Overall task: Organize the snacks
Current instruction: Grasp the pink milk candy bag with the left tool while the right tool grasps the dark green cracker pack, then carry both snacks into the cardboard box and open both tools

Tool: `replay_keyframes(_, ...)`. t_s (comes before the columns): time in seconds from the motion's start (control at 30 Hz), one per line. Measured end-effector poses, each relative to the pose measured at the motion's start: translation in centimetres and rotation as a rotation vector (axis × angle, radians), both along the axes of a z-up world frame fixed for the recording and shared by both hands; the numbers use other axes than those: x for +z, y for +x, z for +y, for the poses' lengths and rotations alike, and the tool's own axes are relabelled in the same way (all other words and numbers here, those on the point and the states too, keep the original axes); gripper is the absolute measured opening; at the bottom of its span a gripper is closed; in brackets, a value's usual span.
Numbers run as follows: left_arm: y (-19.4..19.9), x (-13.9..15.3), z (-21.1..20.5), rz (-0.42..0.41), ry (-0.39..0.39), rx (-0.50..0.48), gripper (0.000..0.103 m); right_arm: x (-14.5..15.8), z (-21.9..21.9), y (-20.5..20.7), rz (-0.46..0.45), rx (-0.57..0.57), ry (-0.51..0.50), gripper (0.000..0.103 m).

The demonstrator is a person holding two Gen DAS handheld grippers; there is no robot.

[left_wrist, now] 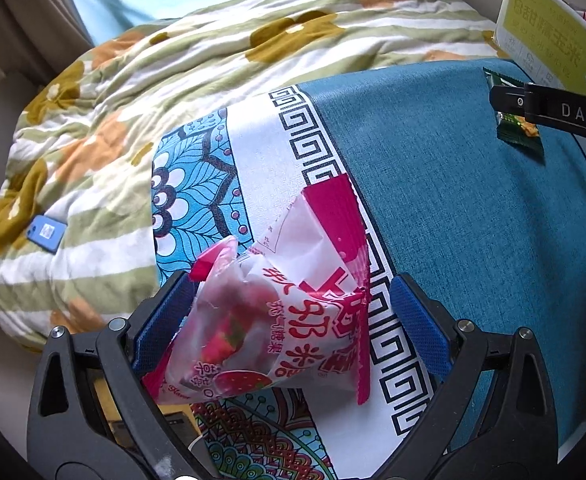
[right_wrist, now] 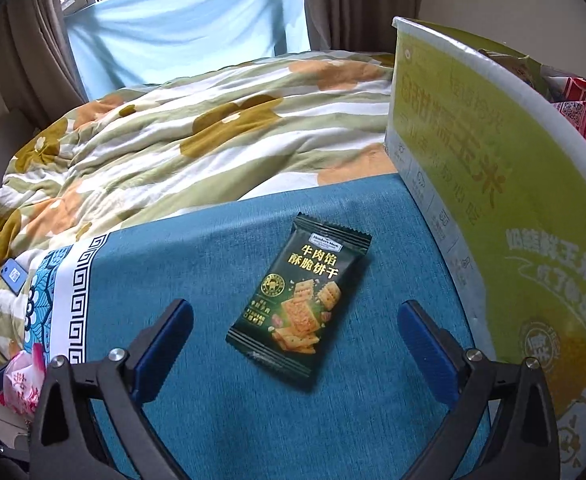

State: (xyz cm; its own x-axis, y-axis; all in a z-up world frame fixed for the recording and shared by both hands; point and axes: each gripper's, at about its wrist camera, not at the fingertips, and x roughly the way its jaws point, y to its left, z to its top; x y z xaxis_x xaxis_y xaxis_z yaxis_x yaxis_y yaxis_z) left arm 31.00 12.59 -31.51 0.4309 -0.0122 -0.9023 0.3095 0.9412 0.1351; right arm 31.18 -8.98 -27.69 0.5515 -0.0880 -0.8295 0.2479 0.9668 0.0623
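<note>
A pink and white candy bag (left_wrist: 285, 312) lies on the patterned cloth between the wide-open fingers of my left gripper (left_wrist: 293, 320); the left pad (left_wrist: 165, 320) touches it, the right pad stands apart. A dark green cracker packet (right_wrist: 301, 300) lies flat on the teal cloth (right_wrist: 213, 380), just ahead of and between the open fingers of my right gripper (right_wrist: 297, 340). The packet also shows in the left wrist view (left_wrist: 519, 128), partly behind the right gripper's finger (left_wrist: 549, 110). The candy bag shows at the lower left of the right wrist view (right_wrist: 23, 384).
A green and white cardboard box (right_wrist: 493, 200) stands at the right, with snack bags (right_wrist: 585, 120) inside. A flowered quilt (right_wrist: 193, 128) covers the bed behind, with a blue phone (left_wrist: 45, 232) on it. Curtains and a window lie beyond.
</note>
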Motion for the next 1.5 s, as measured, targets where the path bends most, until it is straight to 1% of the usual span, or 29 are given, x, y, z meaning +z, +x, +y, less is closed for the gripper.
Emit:
replay_keyframes(0.03, 0.1, 0.0, 0.1, 0.006, -0.009, 0.003, 0.096, -0.2, 0.1, 0.3, 0.005, -0.001, -0.005, 0.098)
replay_keyframes(0.1, 0.2, 0.1, 0.4, 0.015, -0.028, 0.009, 0.090, -0.4, 0.2, 0.7, 0.007, -0.004, -0.020, 0.095)
replay_keyframes(0.13, 0.2, 0.2, 0.5, 0.019, -0.037, 0.010, 0.084, -0.4, 0.3, 0.8, 0.007, -0.004, -0.022, 0.094)
replay_keyframes(0.17, 0.0, 0.3, 0.5, 0.024, -0.047, 0.011, 0.078, -0.5, 0.4, 0.9, 0.005, -0.004, -0.024, 0.091)
replay_keyframes(0.27, -0.4, 0.4, 0.6, 0.029, -0.045, 0.010, 0.074, -0.9, 0.7, 1.2, 0.015, -0.014, -0.044, 0.085)
replay_keyframes(0.33, -0.6, 0.4, 0.6, 0.025, -0.044, -0.001, 0.073, -1.2, 0.6, 1.3, 0.018, -0.029, -0.038, 0.083)
replay_keyframes(0.4, -0.7, 0.4, 0.5, 0.025, -0.043, -0.010, 0.073, -1.5, 0.4, 1.4, 0.023, -0.045, -0.030, 0.076)
replay_keyframes(0.47, -0.6, 0.4, 0.5, 0.027, -0.045, -0.013, 0.072, -1.5, 0.6, 1.5, 0.019, -0.050, -0.052, 0.073)
replay_keyframes(0.53, -0.6, 0.4, 0.4, 0.025, -0.046, -0.011, 0.072, -1.4, 0.7, 1.5, 0.014, -0.054, -0.064, 0.066)
replay_keyframes(0.6, -0.6, 0.4, 0.3, 0.021, -0.047, -0.009, 0.072, -1.3, 0.9, 1.4, 0.009, -0.048, -0.071, 0.055)
replay_keyframes(0.7, -0.5, 0.4, 0.2, 0.019, -0.049, -0.010, 0.072, -1.1, 1.1, 1.2, 0.006, -0.034, -0.077, 0.046)
replay_keyframes(0.83, -0.7, 0.4, 0.3, 0.013, -0.049, -0.012, 0.071, -1.2, 1.6, 0.6, 0.009, 0.000, -0.069, 0.045)
replay_keyframes(0.9, -0.6, 0.5, 0.3, 0.015, -0.052, -0.011, 0.069, -1.2, 2.1, 0.0, 0.018, 0.026, -0.078, 0.045)
replay_keyframes(0.97, -0.7, 0.6, 0.2, 0.017, -0.048, -0.012, 0.065, -1.2, 2.5, -0.6, 0.026, 0.050, -0.079, 0.044)
replay_keyframes(1.13, -0.5, 0.9, 0.0, 0.021, -0.055, -0.008, 0.061, -1.1, 2.8, -1.4, 0.026, 0.080, -0.064, 0.043)
replay_keyframes(1.33, -0.7, 1.9, -0.2, 0.018, -0.095, 0.009, 0.057, 0.7, 2.5, -2.0, -0.023, 0.098, -0.061, 0.043)
replay_keyframes(1.43, -1.1, 3.2, -0.7, 0.002, -0.109, 0.011, 0.055, 1.9, 2.5, -2.2, -0.043, 0.105, -0.059, 0.043)
replay_keyframes(1.5, -1.2, 4.5, -1.1, -0.008, -0.118, 0.013, 0.052, 2.9, 2.5, -2.4, -0.056, 0.113, -0.053, 0.043)
